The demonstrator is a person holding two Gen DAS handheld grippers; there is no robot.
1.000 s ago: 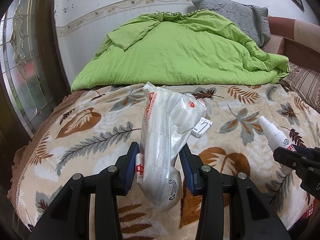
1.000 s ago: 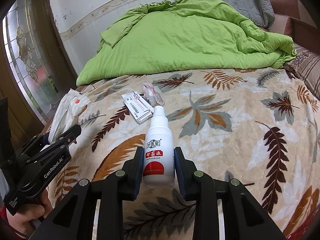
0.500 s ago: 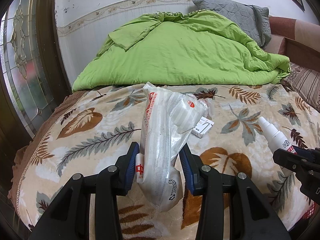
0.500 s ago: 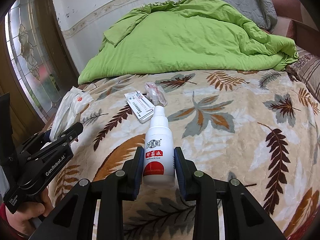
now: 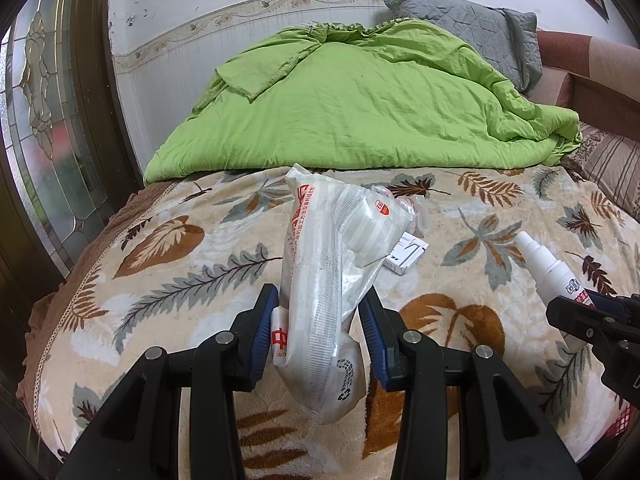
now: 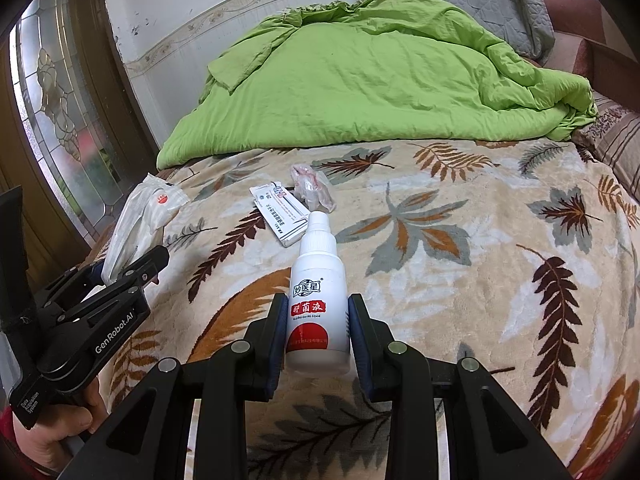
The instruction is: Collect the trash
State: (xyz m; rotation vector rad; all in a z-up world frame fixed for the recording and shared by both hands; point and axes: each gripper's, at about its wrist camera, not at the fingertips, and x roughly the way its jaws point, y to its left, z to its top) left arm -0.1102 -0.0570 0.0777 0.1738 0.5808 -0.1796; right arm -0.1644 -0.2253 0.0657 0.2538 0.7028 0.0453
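Observation:
My left gripper (image 5: 318, 320) is shut on a white plastic bag (image 5: 332, 276) with red print, held above the bed; the bag also shows at the left of the right wrist view (image 6: 140, 216). My right gripper (image 6: 318, 332) is shut on a white spray bottle (image 6: 318, 296) with a red label, which also shows at the right of the left wrist view (image 5: 548, 264). A flat white medicine box (image 6: 280, 216) and a crumpled clear wrapper (image 6: 312, 188) lie on the leaf-patterned blanket (image 6: 460, 264) ahead.
A green quilt (image 5: 360, 100) is heaped at the far side of the bed, with a grey pillow (image 5: 472, 28) behind it. A wooden door with patterned glass (image 5: 44, 120) stands at the left. A striped cushion (image 5: 612, 160) lies at the right.
Both grippers have drawn back slightly from the bed while keeping their holds; the box and wrapper lie where they were.

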